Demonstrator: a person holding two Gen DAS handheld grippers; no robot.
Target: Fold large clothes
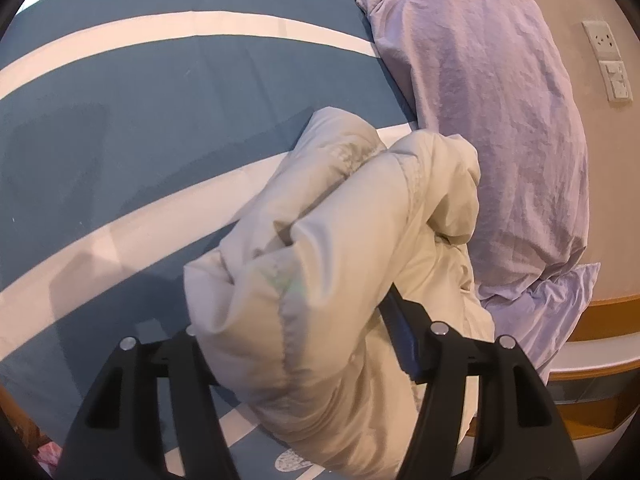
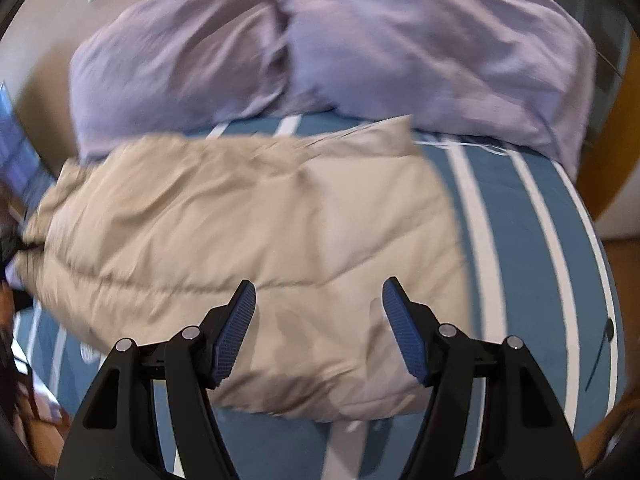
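1. The cream padded jacket [image 2: 248,264] lies in a bunched, roughly folded block on the bed [image 2: 532,264], across its blue-and-white striped cover and close to the head end, its far edge just short of the two lilac pillows [image 2: 320,52] propped against the wall.
2. From the left wrist view one puffy end of the jacket [image 1: 332,240] rises in a loose roll near the bed's side edge, beside a pillow [image 1: 500,120].
3. The left tongs [image 1: 296,344] stand parted with that roll bulging between them; one pad is hidden by the cloth, so I cannot tell whether they press on it.
4. The right tongs [image 2: 318,332] are released, jaws apart above the jacket's near edge with nothing gripped.
5. I judge a fold has just been laid down and let go.
6. The next move likely calls for flattening the bulging roll, or taking a fresh hold on an edge to fold again; padded cloth tends to spring back.
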